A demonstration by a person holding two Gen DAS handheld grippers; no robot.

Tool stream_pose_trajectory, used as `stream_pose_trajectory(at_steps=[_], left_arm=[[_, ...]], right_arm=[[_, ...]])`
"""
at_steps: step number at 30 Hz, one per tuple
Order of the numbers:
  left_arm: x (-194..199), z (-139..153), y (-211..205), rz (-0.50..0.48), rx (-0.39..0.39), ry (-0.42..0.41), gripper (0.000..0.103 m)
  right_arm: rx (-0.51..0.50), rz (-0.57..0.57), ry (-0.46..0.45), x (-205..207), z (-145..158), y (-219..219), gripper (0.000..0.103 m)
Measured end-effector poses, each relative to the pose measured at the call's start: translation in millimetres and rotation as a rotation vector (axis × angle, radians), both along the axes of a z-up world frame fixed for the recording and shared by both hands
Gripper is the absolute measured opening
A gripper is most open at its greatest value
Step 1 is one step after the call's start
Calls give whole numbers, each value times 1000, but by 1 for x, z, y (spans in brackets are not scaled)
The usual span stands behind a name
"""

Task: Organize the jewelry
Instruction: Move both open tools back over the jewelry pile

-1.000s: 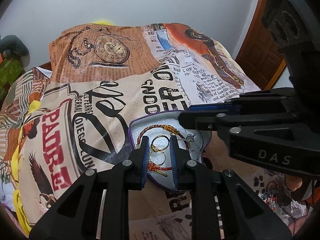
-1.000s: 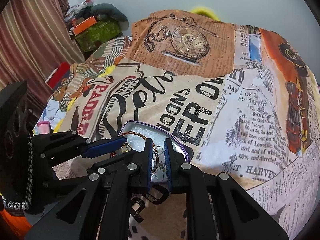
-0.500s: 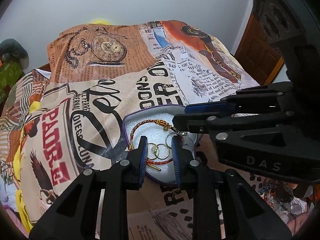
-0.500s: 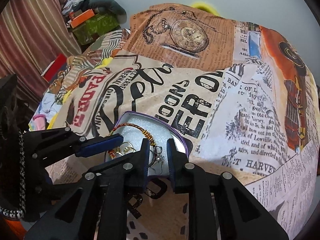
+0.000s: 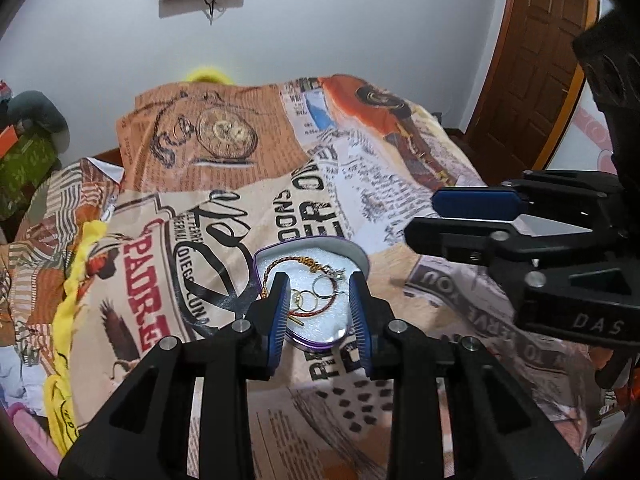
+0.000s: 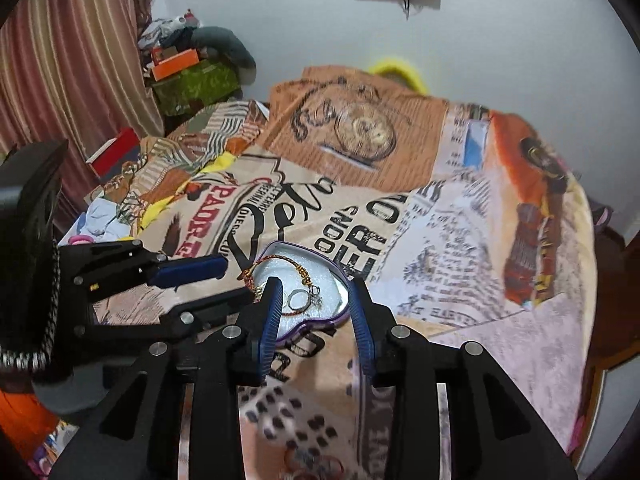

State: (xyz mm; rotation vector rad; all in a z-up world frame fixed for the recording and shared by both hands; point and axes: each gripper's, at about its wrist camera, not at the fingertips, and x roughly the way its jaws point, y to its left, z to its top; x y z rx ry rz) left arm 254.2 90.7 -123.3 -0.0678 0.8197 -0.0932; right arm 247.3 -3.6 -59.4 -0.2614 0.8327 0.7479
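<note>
Left gripper [image 5: 320, 316]: blue-padded fingers spread, nothing between them, poised just above the near end of the heart-shaped tin [image 5: 356, 254]. Right gripper [image 6: 316, 320]: fingers likewise spread and empty, framing the same tin from its own side; in the left wrist view it enters from the right, apart from the tin. The tin has a purple rim and white lining and sits on the printed bedspread [image 5: 224, 184], toward the near edge of the bed. Inside the tin: red-and-gold braided bracelet [image 5: 288, 266] curving along the left wall and across the near end; two linked gold rings [image 5: 306, 298] lying on the lining beside the left gripper's left finger; a silver ring [image 5: 324, 285] just beyond them, touching a small silver tangle whose form cannot be resolved. Beyond the tin, the bedspread runs on to a pocket-watch print [image 5: 226, 132] at its far edge. Behind that, white wall; wooden door [image 5: 532, 60] at far right.
</note>
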Motion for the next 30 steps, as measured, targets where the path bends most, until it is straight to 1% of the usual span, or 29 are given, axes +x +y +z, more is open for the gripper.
stream_pose_trajectory(at_steps=[2,4,8,9,12,16,21,26,30], left_arm=[[-8,9,-3,-4,6,-17,30],[-18,19,-8,-14,8,-39,30],[-37,36,-18,-23,9,-81,37],[-41,39,-20,-26,10,-88,37],[-52,46,-29,-44,11,-99,37],[-64,48,-42,-71,14,-101,37],[-75,36,-56,-106,12,-63,40],[-78,4,-72,-149,1,26,40],[-75,-22,-84,-181,-16,96,40]], right_arm=[[8,-6,-31,-11,9,-8,31],[31,-6,-35,-20,15,-16,31],[76,-19,-45,-38,25,-33,31],[81,-25,-54,-43,27,-39,31],[77,-39,-74,-55,29,-48,31],[54,-62,-91,-73,23,-63,33],[10,-84,-86,-89,3,-78,36],[-37,-109,-29,-91,-25,-93,36],[-40,-132,25,-88,-40,-104,36]])
